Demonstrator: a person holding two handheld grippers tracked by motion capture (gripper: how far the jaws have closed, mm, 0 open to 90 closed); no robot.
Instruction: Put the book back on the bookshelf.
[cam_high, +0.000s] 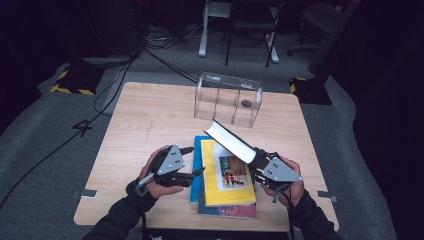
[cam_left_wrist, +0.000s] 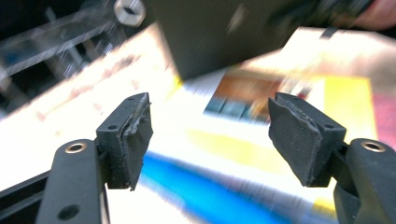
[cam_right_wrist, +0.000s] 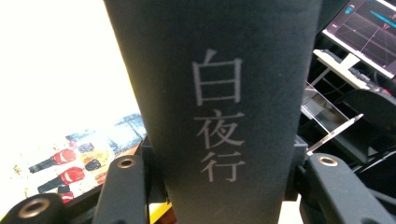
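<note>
- the right gripper (cam_high: 256, 159) pinches the black book (cam_high: 232, 141) across its spine, lifting it tilted over the yellow book (cam_high: 227, 175) near the desk's (cam_high: 145, 115) front edge.
- the left gripper (cam_high: 192, 162) stands spread with nothing between its pads, beside the stack's blue book (cam_high: 197, 170).
- the black book looks thick, stiff and fairly heavy; its matte cover should grip well, though a one-end hold may let it sag or twist.
- the clear organizer (cam_high: 227, 100) waits by the far edge.
</note>
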